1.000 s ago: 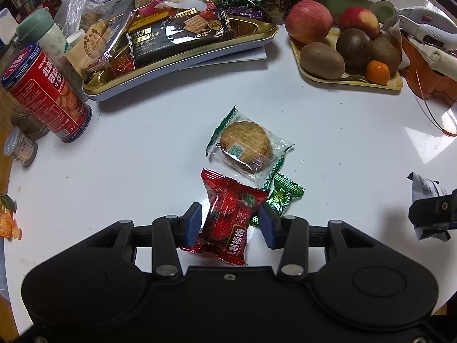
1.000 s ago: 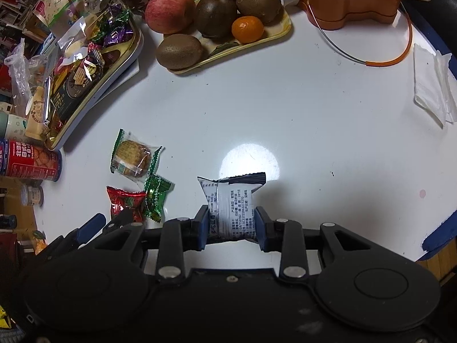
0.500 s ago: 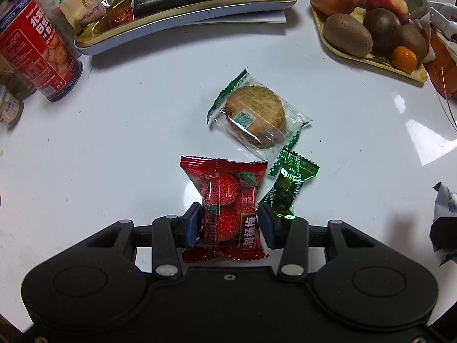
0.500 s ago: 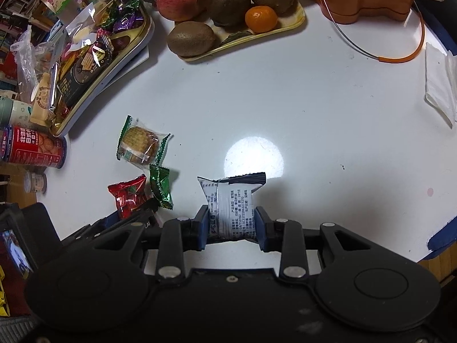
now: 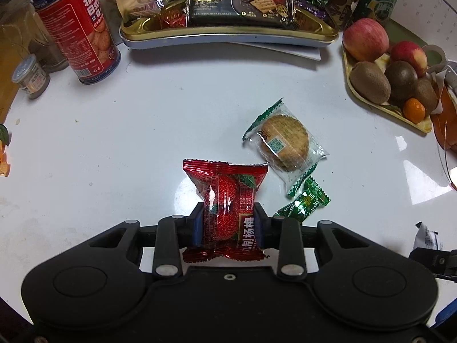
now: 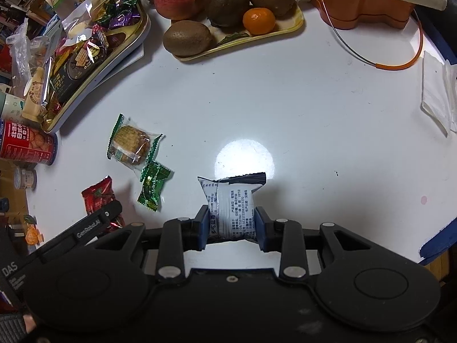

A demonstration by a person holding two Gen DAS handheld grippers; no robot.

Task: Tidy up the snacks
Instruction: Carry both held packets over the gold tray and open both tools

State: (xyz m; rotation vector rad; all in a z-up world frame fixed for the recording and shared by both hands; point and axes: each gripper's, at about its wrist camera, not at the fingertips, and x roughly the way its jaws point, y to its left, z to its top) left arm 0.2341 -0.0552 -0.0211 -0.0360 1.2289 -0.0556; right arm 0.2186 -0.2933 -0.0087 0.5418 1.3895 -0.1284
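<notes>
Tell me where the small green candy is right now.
The green candy lies on the white table just right of the left gripper, directly below the wrapped round biscuit.

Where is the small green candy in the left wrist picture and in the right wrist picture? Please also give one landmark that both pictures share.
Left wrist view: the green candy lies right of centre, just right of the red packet and below the wrapped biscuit.
Right wrist view: the green candy lies left of centre, below the wrapped biscuit.
Shared landmark: the fruit tray, with its small orange.
</notes>
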